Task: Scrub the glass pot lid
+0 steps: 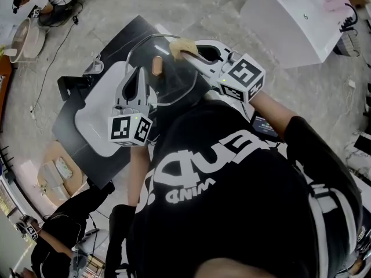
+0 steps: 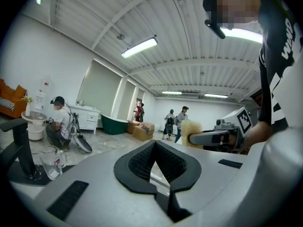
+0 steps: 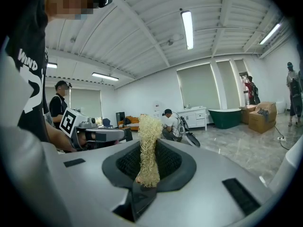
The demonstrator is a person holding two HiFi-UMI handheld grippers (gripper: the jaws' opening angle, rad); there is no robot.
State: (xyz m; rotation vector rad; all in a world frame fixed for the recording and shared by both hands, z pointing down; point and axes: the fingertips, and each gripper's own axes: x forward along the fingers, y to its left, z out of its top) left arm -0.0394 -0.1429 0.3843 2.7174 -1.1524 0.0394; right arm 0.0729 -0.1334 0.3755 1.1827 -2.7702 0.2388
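Glass pot lid point(image 1: 168, 68) rim faint in left gripper point(image 1: 141, 77); loofah point(image 1: 181, 45) in right gripper point(image 1: 196, 52)

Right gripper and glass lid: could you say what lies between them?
A tan fibrous scrubber, clamped by the right gripper, as the head view shows.

Open white studio hall — green bathtub point(image 3: 226, 118), vanity cabinet point(image 3: 194, 116), cardboard boxes point(image 3: 262, 117)

Dark tabletop point(image 1: 65, 133) — white basin point(image 1: 95, 117) and glass mug point(image 2: 49, 161) on it.
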